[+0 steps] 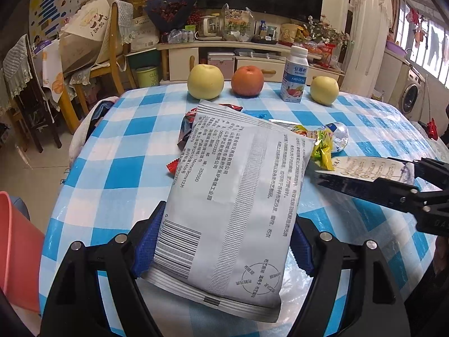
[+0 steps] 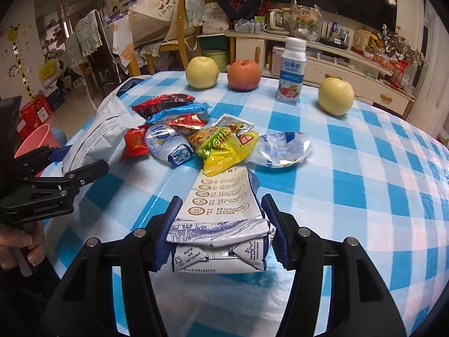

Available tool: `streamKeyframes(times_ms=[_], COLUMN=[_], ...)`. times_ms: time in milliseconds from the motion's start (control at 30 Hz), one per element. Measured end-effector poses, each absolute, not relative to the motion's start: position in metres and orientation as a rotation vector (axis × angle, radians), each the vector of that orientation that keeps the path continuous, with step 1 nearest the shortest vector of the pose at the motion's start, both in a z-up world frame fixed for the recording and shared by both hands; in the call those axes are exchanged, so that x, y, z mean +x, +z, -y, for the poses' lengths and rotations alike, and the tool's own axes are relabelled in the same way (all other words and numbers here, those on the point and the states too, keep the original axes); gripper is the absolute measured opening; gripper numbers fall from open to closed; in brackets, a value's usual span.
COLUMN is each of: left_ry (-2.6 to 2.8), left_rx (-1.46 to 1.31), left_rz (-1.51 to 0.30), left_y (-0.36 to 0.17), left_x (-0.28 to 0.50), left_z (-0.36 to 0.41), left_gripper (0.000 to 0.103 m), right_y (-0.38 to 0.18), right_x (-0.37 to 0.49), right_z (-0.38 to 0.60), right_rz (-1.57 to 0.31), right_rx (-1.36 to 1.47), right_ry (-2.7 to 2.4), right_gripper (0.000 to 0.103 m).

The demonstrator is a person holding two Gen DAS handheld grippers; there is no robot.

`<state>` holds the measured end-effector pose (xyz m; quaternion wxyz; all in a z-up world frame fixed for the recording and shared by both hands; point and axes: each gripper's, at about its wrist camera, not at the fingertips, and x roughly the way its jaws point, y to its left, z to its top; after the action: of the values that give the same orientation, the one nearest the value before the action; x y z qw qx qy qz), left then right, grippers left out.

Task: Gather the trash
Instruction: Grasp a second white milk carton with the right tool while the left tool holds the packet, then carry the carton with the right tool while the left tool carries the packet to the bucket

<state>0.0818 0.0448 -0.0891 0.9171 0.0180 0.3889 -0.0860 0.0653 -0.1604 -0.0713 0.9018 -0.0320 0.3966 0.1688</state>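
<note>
Grippers [image 1: 224, 241] [image 2: 219, 230] clamp silver pouch [image 1: 233, 196] and carton [image 2: 221, 224].

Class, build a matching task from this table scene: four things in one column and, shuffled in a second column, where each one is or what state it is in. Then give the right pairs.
Things
1. grey printed packet
2. flattened milk carton
3. yogurt bottle
4. pink bucket

Places or states
A. standing upright between a red apple and a yellow one
B. gripped by the right gripper
C. off the table, beside its edge
D. gripped by the left gripper

Pairs: 1-D, 2-B, 3-A, 4-C
</note>
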Motion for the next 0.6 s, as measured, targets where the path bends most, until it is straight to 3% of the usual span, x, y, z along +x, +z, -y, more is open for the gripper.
streamKeyframes(times_ms=[400, 600], left_ry=[-0.192, -0.174], left_rx=[0.002, -0.012], left_rz=[-0.773, -0.763], left_y=[-0.067, -0.065], left_x=[0.048, 0.041], left_z=[-0.045, -0.054], left_gripper=[0.078, 0.078], right_y=[-0.036, -0.083], right_x=[0.032, 0.027], right_z=[0.176, 0.171], right_rz=[-0.747, -0.838], right_rx=[-0.075, -0.125], right_ry=[0.339, 0.314], right_gripper=[0.059, 0.059])
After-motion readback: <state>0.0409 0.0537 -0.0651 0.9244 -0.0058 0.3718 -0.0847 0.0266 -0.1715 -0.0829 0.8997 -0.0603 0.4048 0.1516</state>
